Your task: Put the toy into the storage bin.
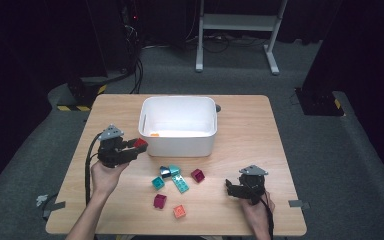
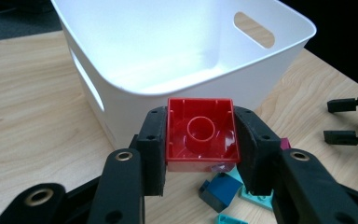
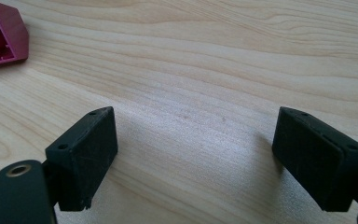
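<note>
Red brick held just short of the bin

The left tool [image 1: 136, 146] is clamped on a red brick [image 2: 201, 134], its two pads pressed against opposite side walls, and the brick's hollow underside faces back toward the tool. The white bin [image 1: 177, 144] lies straight ahead of that tool. Its near wall is just beyond the brick, and its rim sits a little above the brick as seen along the jaws. I judge that the coming move turns on this: the brick has to go up and forward over the rim before it can drop inside. The left hand is plainly the nearer one to the bin.

The right tool [image 1: 236, 189] rests low over the tabletop [image 1: 250, 125], jaws wide apart with nothing between them. A magenta brick [image 3: 0, 35] lies ahead of it and off to its left.

Count: one bin, one red brick in the grip. Loose on the tabletop between the two tools are about three teal pieces [image 1: 180, 183], two magenta and one orange [image 1: 179, 211]. Something small and orange [image 1: 154, 134] lies on the bin's floor.
</note>
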Tool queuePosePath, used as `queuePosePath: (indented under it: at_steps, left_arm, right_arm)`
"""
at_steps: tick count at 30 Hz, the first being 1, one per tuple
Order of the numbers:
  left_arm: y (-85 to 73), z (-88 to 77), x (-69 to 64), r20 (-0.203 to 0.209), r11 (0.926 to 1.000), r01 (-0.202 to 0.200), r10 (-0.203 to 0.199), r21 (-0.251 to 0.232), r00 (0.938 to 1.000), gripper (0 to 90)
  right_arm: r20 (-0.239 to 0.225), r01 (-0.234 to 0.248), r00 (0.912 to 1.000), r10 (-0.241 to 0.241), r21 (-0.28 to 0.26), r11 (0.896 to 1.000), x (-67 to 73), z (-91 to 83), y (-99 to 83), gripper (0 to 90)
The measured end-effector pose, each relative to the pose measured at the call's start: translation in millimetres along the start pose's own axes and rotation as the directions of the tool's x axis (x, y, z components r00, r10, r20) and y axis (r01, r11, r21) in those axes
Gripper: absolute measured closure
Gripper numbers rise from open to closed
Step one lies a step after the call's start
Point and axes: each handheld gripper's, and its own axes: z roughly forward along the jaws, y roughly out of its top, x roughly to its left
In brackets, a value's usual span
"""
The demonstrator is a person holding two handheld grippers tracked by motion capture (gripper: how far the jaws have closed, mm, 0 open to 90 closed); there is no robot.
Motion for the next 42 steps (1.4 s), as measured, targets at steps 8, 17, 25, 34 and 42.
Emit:
queuePosePath:
  at_steps: [8,17,25,34,42]
  left_arm:
    - [15.9,0.2,1.7,0.012,1.0,-0.008,0.008,0.003,0.9999,58.4]
    - [33.9,5.8,3.1,0.017,0.9999,-0.015,0.015,-0.001,0.9997,58.4]
    - [41.2,13.3,6.6,0.019,1.0,-0.007,0.007,0.0,0.9998,58.4]
    - [53.6,22.9,8.2,0.018,0.9999,-0.01,0.01,0.008,0.9998,58.4]
    - [63.8,37.9,4.8,-0.005,0.9987,-0.044,0.044,0.026,0.999,58.4]
  right_arm:
    - [0.0,0.0,1.0,0.0,0.0,1.0,0.0,0.0,0.0,13.7]
    - [0.0,0.0,1.0,0.0,0.0,1.0,0.0,0.0,0.0,13.7]
    - [0.0,0.0,1.0,0.0,0.0,1.0,0.0,0.0,0.0,13.7]
    - [0.0,0.002,1.0,-0.002,-0.001,1.0,-0.1,0.1,0.0,13.7]
    - [0.0,0.0,1.0,0.0,0.001,1.0,0.1,-0.1,0.0,13.7]
